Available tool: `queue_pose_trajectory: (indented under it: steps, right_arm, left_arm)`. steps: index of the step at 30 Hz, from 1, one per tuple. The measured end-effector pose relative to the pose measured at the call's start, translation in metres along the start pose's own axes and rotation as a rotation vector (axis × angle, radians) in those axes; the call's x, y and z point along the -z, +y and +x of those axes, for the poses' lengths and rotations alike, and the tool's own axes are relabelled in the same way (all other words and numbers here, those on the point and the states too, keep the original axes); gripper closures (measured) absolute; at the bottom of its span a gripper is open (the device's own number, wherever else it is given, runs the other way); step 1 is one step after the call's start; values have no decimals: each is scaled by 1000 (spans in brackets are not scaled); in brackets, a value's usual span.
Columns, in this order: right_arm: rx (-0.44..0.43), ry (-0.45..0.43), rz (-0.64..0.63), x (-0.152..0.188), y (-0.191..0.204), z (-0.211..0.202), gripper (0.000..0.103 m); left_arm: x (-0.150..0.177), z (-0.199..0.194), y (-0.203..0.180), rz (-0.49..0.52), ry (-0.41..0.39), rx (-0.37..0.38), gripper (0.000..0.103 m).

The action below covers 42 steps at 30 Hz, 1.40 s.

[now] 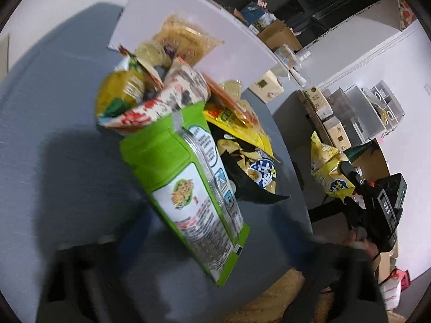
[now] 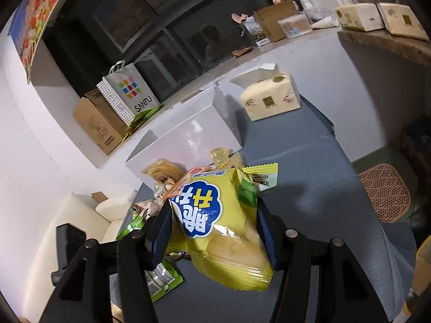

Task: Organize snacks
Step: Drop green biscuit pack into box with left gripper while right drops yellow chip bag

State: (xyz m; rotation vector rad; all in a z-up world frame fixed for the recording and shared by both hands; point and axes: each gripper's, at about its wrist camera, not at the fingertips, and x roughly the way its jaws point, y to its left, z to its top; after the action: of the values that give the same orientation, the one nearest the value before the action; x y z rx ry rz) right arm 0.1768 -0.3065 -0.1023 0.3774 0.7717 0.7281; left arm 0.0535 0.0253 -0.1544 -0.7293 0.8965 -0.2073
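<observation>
Snack bags lie heaped on the grey table. Nearest is a green and white bag, tilted on its edge between the blurred fingers of my left gripper; the blur hides whether the pads press on it. Behind it are a black chip bag, a patterned bag and a clear cookie pack. My right gripper is shut on a yellow chip bag and holds it above the pile. From the left wrist, that yellow chip bag hangs beyond the table's right edge.
An open white box stands behind the pile, with a tissue pack beside it. A paper shopping bag and a cardboard box sit on the window ledge. A white sofa lies left, an orange perforated mat right.
</observation>
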Motion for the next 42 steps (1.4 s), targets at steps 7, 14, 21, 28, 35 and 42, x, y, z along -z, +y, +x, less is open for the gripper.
queue_pose_trajectory:
  steps: [7,14,21,28,35,42]
  right_arm:
    - [-16,11,-7,5,6,3,42]
    - [-22,-32,-57,2,22,-2,42]
    - [7,-74,-244,-28,68,11,42]
    - [-22,-121,-374,-98,108,61,42]
    - [63,-25,-353,-175,114,146,41]
    - [109,43,-327,-203,104,200,39]
  left_arm:
    - [6,-14,-15,112,-59,11,85]
    - [-2,-63,-45,270,-216,-82,88]
    - [-39,-108,-73,391,-402,-185,88]
    - [-137,-116,-103,490,-540,-243,88]
    - [-246,-67,-99,503,-508,-309,88]
    - [-296,-19,-83,486,-441,-401,87]
